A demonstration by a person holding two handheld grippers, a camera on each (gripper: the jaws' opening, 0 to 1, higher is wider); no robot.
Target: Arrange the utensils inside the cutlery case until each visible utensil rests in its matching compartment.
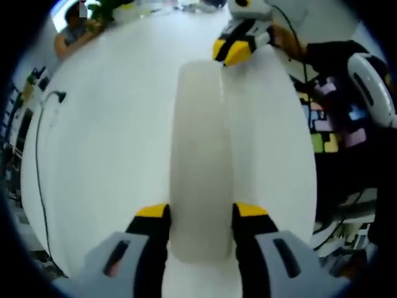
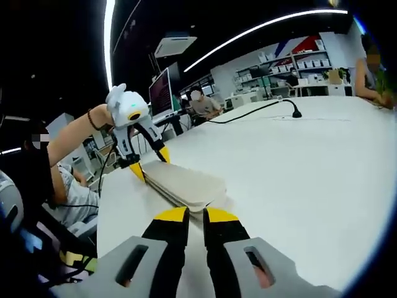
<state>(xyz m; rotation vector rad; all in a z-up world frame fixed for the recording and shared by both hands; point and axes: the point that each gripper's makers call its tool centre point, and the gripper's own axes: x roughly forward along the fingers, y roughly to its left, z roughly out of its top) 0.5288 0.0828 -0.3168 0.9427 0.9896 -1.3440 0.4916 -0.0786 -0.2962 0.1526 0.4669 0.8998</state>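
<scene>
Our closed cutlery case (image 1: 201,161) lies flat on the white tabletop (image 1: 105,155), the left claw (image 1: 201,217) clamped across its near end while the right claw (image 2: 189,217) rests pinched nearly together at its far end (image 2: 186,183). We judge the smooth shell could slip or skid if either grip pulls unevenly.

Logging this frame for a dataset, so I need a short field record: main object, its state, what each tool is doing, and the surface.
object: cutlery case, pale, oblong
lid: closed, no utensils visible
left tool: jaws straddle the case's near end
right tool: jaws nearly together at the case's other end; grip unclear
surface: white table
</scene>
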